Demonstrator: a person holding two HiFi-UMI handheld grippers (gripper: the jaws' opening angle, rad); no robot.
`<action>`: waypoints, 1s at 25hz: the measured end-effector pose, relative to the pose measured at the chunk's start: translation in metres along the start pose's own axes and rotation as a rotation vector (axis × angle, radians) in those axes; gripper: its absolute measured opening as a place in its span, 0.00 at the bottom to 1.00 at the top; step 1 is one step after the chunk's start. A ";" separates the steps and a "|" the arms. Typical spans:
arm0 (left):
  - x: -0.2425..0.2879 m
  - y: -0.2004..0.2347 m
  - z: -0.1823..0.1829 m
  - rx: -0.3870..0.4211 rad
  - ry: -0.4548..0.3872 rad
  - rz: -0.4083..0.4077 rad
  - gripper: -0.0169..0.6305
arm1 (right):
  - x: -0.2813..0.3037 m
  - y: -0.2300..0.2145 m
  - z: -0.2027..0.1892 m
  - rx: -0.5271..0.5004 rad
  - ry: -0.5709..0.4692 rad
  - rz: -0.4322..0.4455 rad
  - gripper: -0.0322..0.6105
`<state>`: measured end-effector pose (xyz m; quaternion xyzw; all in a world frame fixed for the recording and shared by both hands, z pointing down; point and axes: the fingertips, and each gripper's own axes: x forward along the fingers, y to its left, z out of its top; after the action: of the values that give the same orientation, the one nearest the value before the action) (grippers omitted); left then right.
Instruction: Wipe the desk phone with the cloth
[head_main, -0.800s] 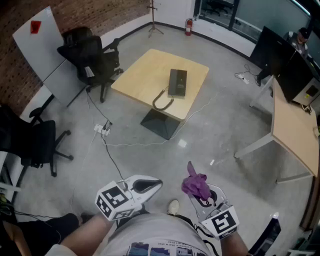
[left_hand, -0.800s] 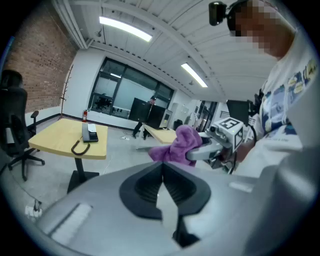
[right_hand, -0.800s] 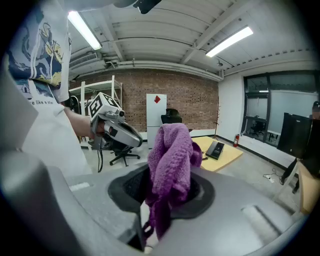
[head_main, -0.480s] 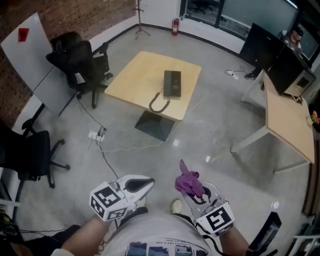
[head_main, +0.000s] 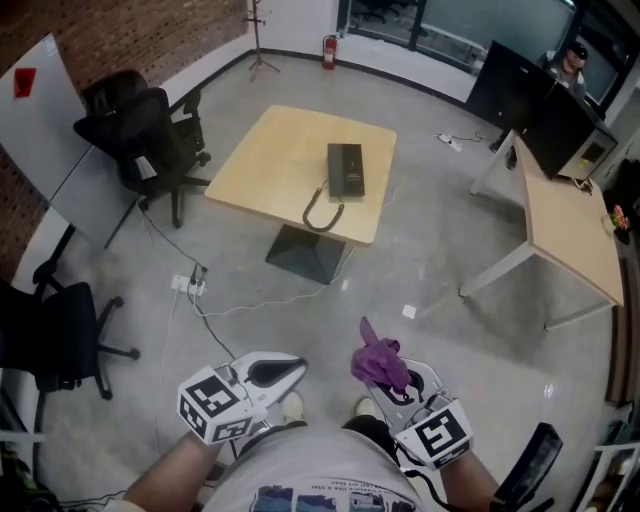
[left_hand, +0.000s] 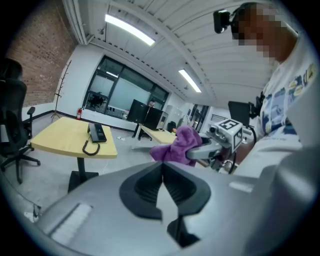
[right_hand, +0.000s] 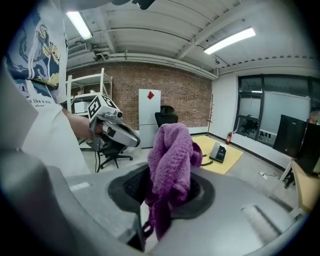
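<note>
Unmoved since earlier, right tool (head_main: 384, 378) clamps cloth (head_main: 379, 358); left tool (head_main: 298, 366) closed, empty; desk phone (head_main: 345, 169) well ahead.

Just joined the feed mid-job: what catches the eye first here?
The purple cloth bunched in the right gripper, low in the head view, stands out most. Far ahead, the black desk phone sits on a square wooden table, its cord looped toward the near edge. The left gripper is shut and empty.

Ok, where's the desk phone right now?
In the head view the desk phone lies upper centre on the square wooden table, toward its right side, with a black office chair off to the table's left.
</note>
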<state>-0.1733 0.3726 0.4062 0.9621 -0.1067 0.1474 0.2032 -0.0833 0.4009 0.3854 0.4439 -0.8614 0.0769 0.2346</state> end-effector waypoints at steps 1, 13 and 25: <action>-0.003 0.003 -0.002 0.000 0.005 -0.007 0.04 | 0.003 0.001 0.002 0.004 -0.001 -0.008 0.21; 0.019 0.041 -0.003 -0.052 0.042 -0.056 0.04 | 0.027 -0.023 0.004 0.029 0.024 -0.030 0.21; 0.098 0.122 0.074 -0.071 0.037 0.018 0.08 | 0.071 -0.152 0.021 0.029 -0.029 0.035 0.21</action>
<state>-0.0963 0.2182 0.4177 0.9504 -0.1168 0.1629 0.2377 -0.0040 0.2514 0.3887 0.4332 -0.8711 0.0871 0.2142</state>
